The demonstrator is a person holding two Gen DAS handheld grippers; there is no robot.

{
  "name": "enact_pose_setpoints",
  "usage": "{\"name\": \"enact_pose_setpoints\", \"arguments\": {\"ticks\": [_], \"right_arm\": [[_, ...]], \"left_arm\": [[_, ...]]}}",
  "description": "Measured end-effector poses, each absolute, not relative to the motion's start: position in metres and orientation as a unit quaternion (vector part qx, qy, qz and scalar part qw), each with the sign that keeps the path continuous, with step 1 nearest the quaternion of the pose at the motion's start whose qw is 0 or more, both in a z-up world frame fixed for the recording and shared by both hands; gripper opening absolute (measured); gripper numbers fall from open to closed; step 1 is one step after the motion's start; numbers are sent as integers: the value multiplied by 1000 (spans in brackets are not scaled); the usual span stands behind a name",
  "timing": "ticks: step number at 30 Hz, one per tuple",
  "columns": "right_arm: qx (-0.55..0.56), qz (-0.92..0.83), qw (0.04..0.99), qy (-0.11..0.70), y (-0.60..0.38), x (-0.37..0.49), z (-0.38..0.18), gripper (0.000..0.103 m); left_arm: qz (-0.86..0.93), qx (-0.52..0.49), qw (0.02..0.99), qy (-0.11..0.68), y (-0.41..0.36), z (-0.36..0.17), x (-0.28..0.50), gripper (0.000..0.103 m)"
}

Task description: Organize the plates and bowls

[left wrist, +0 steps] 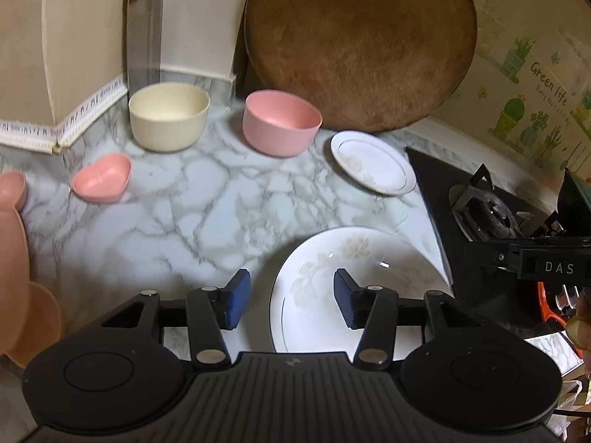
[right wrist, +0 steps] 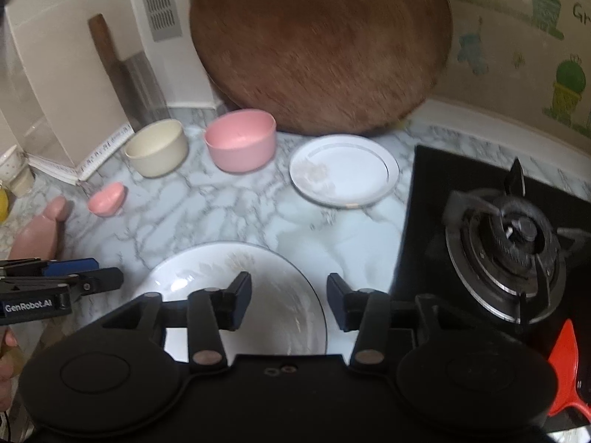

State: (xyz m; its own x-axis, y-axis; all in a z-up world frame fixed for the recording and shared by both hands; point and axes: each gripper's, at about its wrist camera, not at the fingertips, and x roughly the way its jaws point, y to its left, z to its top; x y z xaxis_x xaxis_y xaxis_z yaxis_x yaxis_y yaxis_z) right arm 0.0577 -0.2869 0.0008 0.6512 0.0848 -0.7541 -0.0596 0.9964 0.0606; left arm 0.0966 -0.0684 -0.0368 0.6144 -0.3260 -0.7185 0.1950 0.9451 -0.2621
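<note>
Below the left gripper (left wrist: pixel 291 301), whose jaws stand apart and empty, a glossy round white porcelain plate (left wrist: pixel 388 258) lies on the veined marble counter (left wrist: pixel 192 214), while the right view shows the right gripper (right wrist: pixel 290 301) parted likewise over it beside the black gas stove (right wrist: pixel 506 243).

White letters "DAS" stand on the black right gripper (left wrist: pixel 554 258) at three o'clock in the left wrist view. "Green life" runs across the cactus-printed wall sticker (left wrist: pixel 546 81) at two o'clock. "GenRobot.AI" marks the black left gripper (right wrist: pixel 33 304) at nine o'clock in the right wrist view.
</note>
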Motion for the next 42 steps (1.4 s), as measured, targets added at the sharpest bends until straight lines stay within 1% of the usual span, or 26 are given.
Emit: {"name": "enact_pose_setpoints", "arguments": {"ticks": [1, 2, 4, 5, 7, 10, 15, 17, 19, 20, 22, 25, 31, 39, 42], "right_arm": [[15, 43, 911, 410, -285, 57, 4, 54], [16, 47, 913, 405, -285, 57, 7, 56], [23, 58, 916, 397, -283, 58, 13, 58], [23, 62, 917, 394, -282, 58, 15, 59], [21, 69, 920, 385, -280, 57, 20, 66], [18, 76, 925, 373, -277, 57, 26, 72], [15, 82, 928, 362, -277, 60, 34, 81], [10, 82, 930, 358, -278, 63, 35, 84], [3, 80, 933, 352, -280, 66, 37, 92], [1, 77, 934, 349, -281, 69, 37, 95], [-2, 70, 937, 342, -285, 74, 38, 103], [-8, 64, 938, 339, -291, 85, 39, 103], [-1, 53, 933, 355, -310, 122, 37, 103], [0, 40, 921, 388, -333, 178, 17, 103], [10, 33, 914, 404, -341, 197, 7, 100]], "left_arm": [[-146, -77, 897, 410, -69, -34, 97, 49], [-146, -77, 898, 408, -69, -32, 97, 49], [-149, -78, 900, 403, -70, -28, 98, 57], [-151, -79, 901, 400, -70, -26, 99, 59], [-157, -81, 903, 392, -70, -21, 99, 62], [-161, -82, 906, 382, -71, -15, 102, 68], [-161, -72, 916, 361, -76, -4, 107, 69], [-156, -65, 921, 350, -78, 0, 110, 71], [-157, -64, 925, 341, -80, 4, 113, 75], [-158, -62, 926, 338, -82, 5, 115, 76], [-162, -58, 927, 333, -86, 7, 121, 76], [-167, -54, 927, 332, -93, 8, 132, 77], [-169, -56, 917, 356, -107, 1, 163, 77], [-178, -53, 903, 388, -133, -14, 211, 77], [-174, -42, 901, 395, -144, -21, 227, 77]]}}
